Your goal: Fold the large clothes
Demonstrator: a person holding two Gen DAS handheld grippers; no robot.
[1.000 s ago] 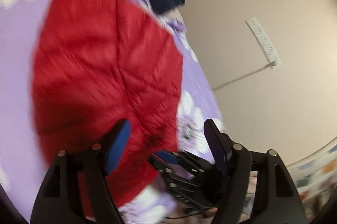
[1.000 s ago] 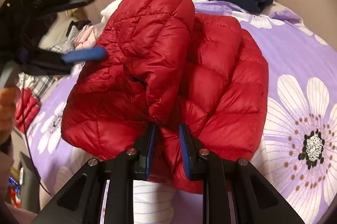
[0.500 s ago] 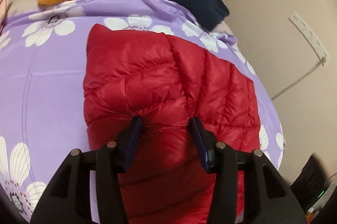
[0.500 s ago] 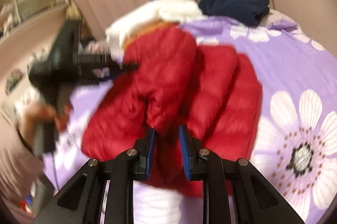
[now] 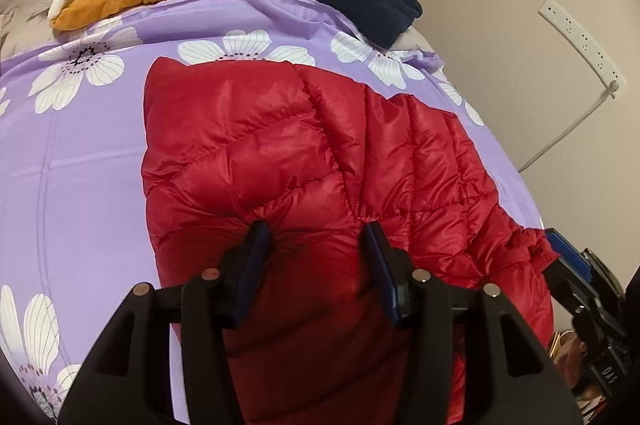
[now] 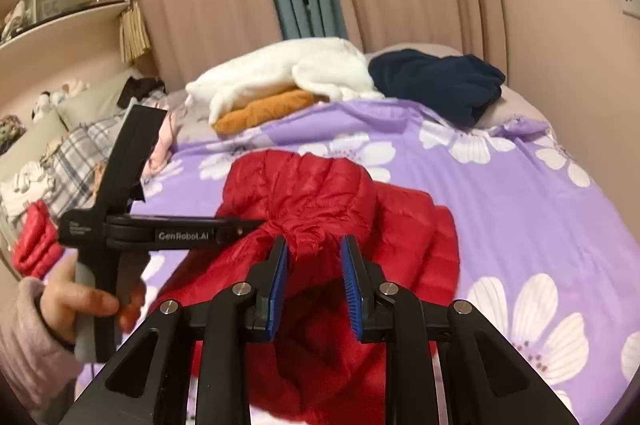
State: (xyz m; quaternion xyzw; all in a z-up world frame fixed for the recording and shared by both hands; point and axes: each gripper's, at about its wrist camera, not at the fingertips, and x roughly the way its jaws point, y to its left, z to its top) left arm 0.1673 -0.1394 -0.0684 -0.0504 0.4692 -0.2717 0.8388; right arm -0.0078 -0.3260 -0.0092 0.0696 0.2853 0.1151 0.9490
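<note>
A red quilted down jacket [image 5: 300,153] lies partly folded on a purple flowered bed sheet [image 5: 80,165]. My left gripper [image 5: 316,229] is shut on a puckered bunch of the jacket's near edge. In the right wrist view it [image 6: 252,225] comes in from the left, held by a person's hand [image 6: 80,301], with its tips in the jacket [image 6: 400,225]. My right gripper [image 6: 314,245] hovers over the jacket's near side with its jaws opening. A gathered tuft of red fabric stands between them, and a gap shows at the right pad.
At the far end of the bed lie a white fleece [image 6: 288,69] on an orange garment [image 6: 264,113], and a navy garment [image 6: 436,81]. Pillows and plaid cloth [image 6: 76,153] sit at the left. A power strip [image 5: 580,41] hangs on the right wall.
The left gripper swung down onto the jacket and closed on a fold of it. The right gripper rose, and its jaws parted from the fabric they had pinched.
</note>
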